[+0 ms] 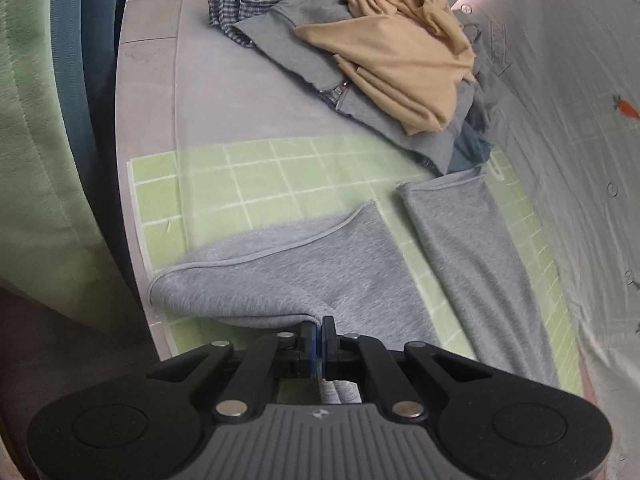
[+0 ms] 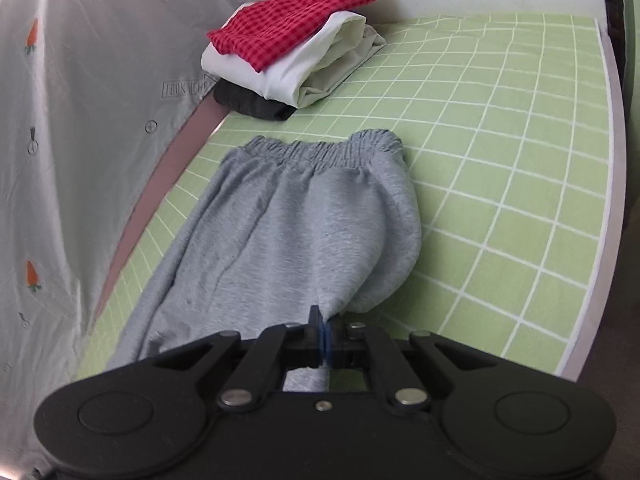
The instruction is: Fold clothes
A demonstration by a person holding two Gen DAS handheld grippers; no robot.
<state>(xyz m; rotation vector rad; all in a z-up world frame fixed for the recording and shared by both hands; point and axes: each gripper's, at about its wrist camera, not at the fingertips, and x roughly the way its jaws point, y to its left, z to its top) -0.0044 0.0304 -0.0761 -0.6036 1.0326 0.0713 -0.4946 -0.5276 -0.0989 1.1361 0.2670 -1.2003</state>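
Grey sweatpants [image 2: 288,232] lie lengthwise on the green grid mat [image 2: 500,168], filling the centre and lower left of the right wrist view; the elastic waistband [image 2: 320,152] sits at mid-frame, pointing toward the folded stack. In the left wrist view the two leg ends appear, the near leg [image 1: 288,272] at lower centre and the far leg [image 1: 472,256] to its right, slightly splayed with mat showing between them. Left gripper [image 1: 319,328] has its jaws pinched together on the near edge of that leg, the fabric drawn up into a small peak at the pads. Right gripper [image 2: 323,330] is likewise clamped on a fold of cloth at the near side seam, lower centre of its frame. Judgement: both pinches take the same long edge so that it can be carried across onto the far leg, halving the garment lengthwise; two holds spaced along the edge keep it straight. The folded stack [image 2: 296,48], red check on white on black, is parked upper left against the carrot-print sheet [image 2: 80,120], presumably clear of the working area. The unfolded pile [image 1: 384,52], tan top uppermost, waits at upper centre-right of the left view.
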